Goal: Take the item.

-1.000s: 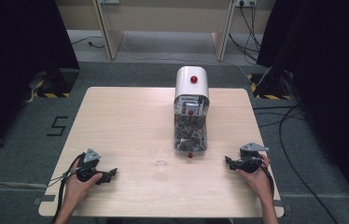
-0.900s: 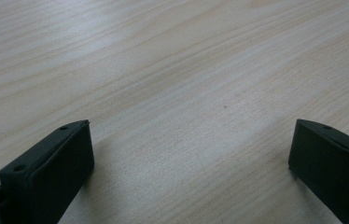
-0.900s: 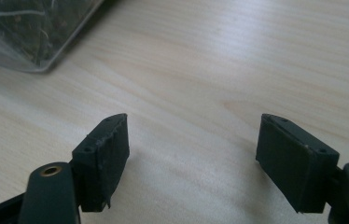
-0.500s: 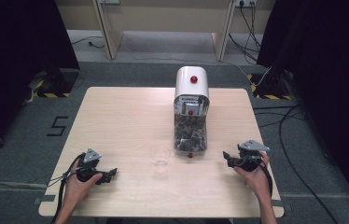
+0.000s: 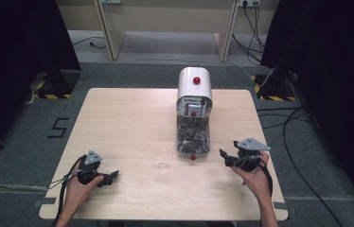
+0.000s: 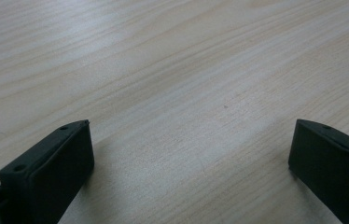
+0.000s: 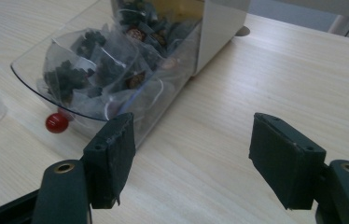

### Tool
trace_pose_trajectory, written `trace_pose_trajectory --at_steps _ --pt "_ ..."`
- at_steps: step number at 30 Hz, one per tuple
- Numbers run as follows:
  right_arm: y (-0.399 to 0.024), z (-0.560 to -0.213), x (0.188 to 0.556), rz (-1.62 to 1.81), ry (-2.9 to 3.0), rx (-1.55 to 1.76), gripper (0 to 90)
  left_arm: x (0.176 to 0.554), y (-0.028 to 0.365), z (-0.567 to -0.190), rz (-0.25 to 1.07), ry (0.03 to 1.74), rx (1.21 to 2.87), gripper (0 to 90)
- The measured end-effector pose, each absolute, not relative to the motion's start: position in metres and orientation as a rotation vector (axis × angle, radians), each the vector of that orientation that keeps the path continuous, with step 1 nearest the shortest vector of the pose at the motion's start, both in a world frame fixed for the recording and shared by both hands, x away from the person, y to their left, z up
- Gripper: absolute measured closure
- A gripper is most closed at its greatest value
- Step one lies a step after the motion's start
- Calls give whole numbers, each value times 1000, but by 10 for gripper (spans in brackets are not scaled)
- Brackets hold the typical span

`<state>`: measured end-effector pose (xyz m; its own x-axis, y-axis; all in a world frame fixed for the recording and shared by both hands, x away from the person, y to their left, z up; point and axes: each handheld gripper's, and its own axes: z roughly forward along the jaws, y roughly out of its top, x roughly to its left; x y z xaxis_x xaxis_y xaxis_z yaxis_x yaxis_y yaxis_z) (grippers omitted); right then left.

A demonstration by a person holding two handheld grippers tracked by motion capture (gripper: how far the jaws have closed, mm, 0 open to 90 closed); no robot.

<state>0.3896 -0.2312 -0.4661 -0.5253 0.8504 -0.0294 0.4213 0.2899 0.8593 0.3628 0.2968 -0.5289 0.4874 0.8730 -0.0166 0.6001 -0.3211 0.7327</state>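
Beside the dispenser (image 5: 193,113) at mid-surface, my right tongs (image 5: 229,158) were closing, still empty; left tongs (image 5: 110,177) gaped idle. Its sachets (image 7: 93,70) looked light, soft, crushable: pinch one corner.

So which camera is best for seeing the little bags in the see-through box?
The right gripper view: the bags sit close up, so their dark filling and strings show. The high view shows them only as a small dark heap inside the dispenser. The left gripper view looks at the table.
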Motion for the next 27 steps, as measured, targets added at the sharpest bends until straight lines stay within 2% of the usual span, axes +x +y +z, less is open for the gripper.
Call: trace_pose_trajectory --at_steps 16,27 --pt "-198 -442 395 1253 2085 1008 384 363 297 -529 508 1210 2044 0" --pt "-184 -450 404 1241 2127 973 431 363 297 -529 508 1210 2045 0"
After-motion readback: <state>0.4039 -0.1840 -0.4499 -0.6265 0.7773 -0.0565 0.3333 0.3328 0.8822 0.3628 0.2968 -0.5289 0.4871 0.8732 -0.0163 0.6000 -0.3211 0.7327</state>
